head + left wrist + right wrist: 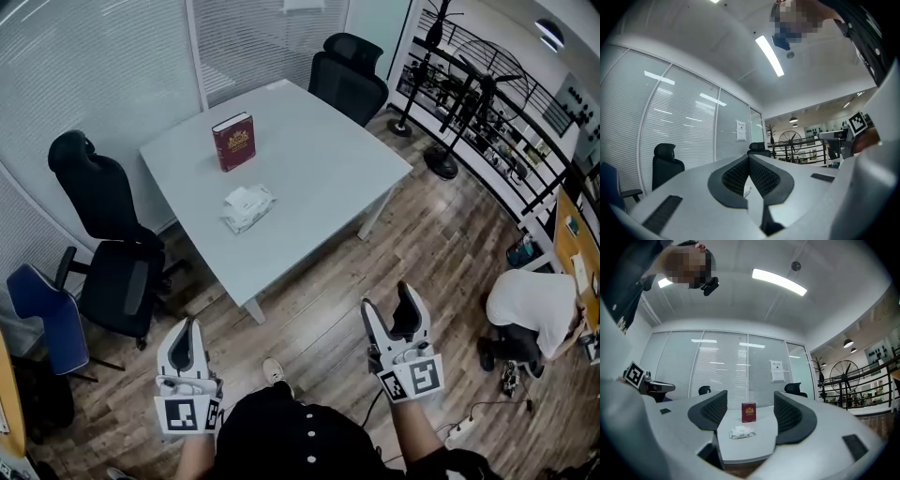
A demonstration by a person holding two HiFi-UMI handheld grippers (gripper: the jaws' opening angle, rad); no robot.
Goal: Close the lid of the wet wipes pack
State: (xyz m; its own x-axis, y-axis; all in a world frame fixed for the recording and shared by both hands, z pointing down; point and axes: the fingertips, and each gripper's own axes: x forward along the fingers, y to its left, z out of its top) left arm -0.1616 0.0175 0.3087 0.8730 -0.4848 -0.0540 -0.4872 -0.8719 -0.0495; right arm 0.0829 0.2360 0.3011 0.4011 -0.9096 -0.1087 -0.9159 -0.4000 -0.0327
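A white wet wipes pack (247, 206) lies near the front left part of the grey table (328, 178); it also shows far off between the right jaws as the pack (741, 431). Whether its lid is up I cannot tell from here. My left gripper (185, 339) is held low by my body, well short of the table, its jaws closed together with nothing between them. My right gripper (395, 311) is likewise held back from the table, jaws wide apart and empty, pointing at the table.
A dark red box (233, 141) stands upright behind the pack. Black office chairs stand at the table's left (108, 234) and far side (349, 77); a blue chair (47, 319) is further left. A crouching person (530, 309) is at the right; fans (459, 103) beyond.
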